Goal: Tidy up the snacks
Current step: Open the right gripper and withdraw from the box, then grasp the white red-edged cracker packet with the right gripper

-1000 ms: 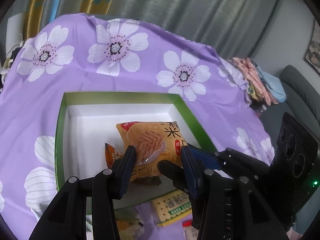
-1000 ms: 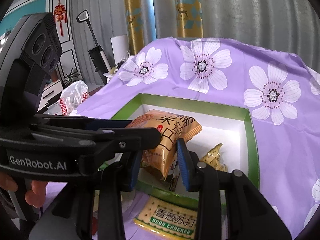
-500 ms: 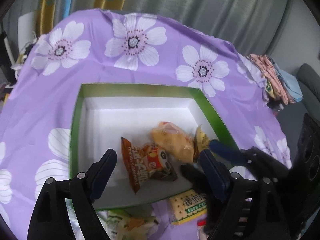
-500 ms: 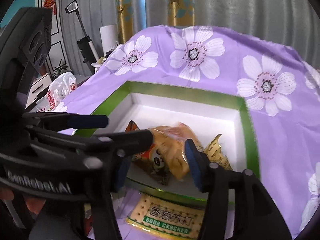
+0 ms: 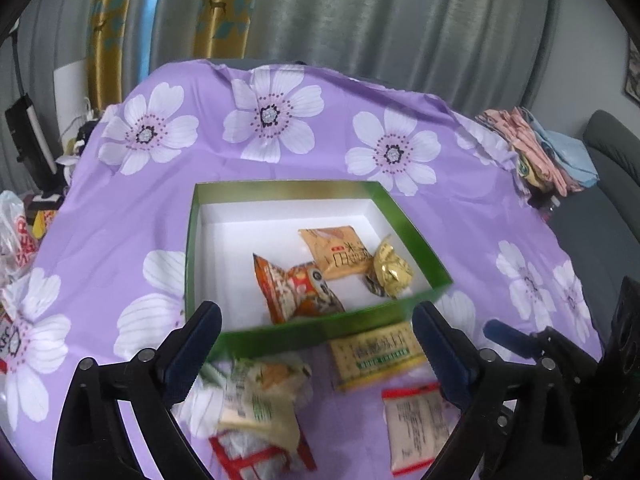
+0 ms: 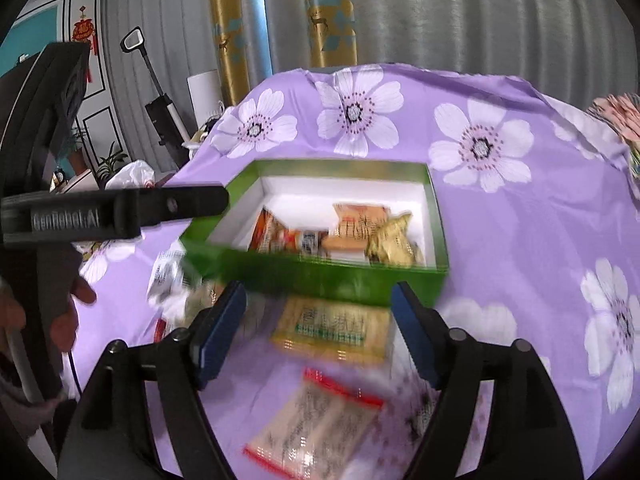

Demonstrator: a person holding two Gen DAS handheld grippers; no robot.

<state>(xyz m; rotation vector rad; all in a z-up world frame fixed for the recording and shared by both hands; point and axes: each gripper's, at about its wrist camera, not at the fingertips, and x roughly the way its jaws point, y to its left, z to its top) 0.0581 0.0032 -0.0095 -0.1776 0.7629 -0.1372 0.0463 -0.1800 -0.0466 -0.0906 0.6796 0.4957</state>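
A green box with a white inside stands on the purple flowered cloth. In it lie an orange rice-cracker pack, a red-orange pack and a gold-wrapped snack; the box also shows in the right wrist view. In front of the box lie a soda cracker pack, a red-edged clear pack and a white-green pack. My left gripper is open and empty, near the box's front wall. My right gripper is open and empty above the soda crackers.
The left gripper's body crosses the left of the right wrist view. A pile of folded cloths lies at the table's far right edge. A white plastic bag sits off the left edge. Curtains hang behind.
The orange rice-cracker pack was let go and now lies in the box. Both grippers opened wide and pulled back from the box toward the loose packs in front.
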